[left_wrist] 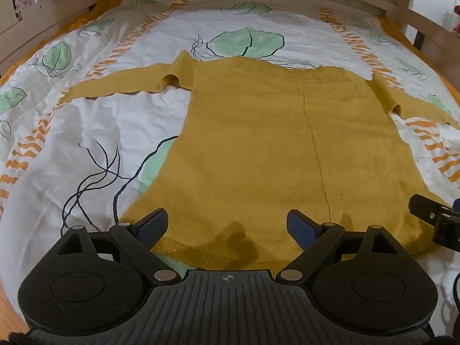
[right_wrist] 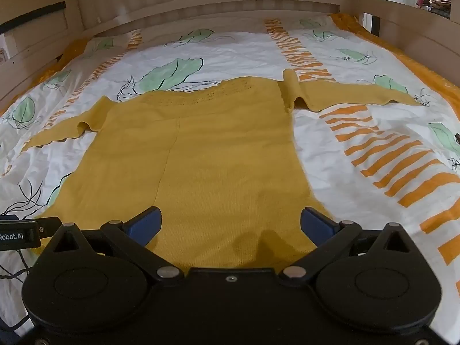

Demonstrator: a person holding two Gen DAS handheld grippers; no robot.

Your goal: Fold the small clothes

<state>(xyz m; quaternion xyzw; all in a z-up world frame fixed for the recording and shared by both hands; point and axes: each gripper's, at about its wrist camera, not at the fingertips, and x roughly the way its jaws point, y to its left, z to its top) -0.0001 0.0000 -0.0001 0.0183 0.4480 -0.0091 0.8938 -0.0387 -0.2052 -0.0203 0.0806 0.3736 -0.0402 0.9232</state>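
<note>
A mustard-yellow knit sweater [left_wrist: 258, 143] lies flat on the bed, hem toward me, both sleeves spread out sideways; it also shows in the right wrist view [right_wrist: 201, 158]. My left gripper [left_wrist: 227, 224] is open and empty, its blue pads hovering over the left part of the hem. My right gripper [right_wrist: 230, 221] is open and empty over the right part of the hem. The right gripper's body shows at the right edge of the left wrist view [left_wrist: 434, 221], and the left gripper's body at the left edge of the right wrist view [right_wrist: 20, 234].
The bed is covered by a white sheet [left_wrist: 86, 143] with green leaf and orange stripe prints. A wooden bed frame [right_wrist: 201, 3] runs along the far side and both ends. Wooden floor [left_wrist: 7, 307] shows at lower left.
</note>
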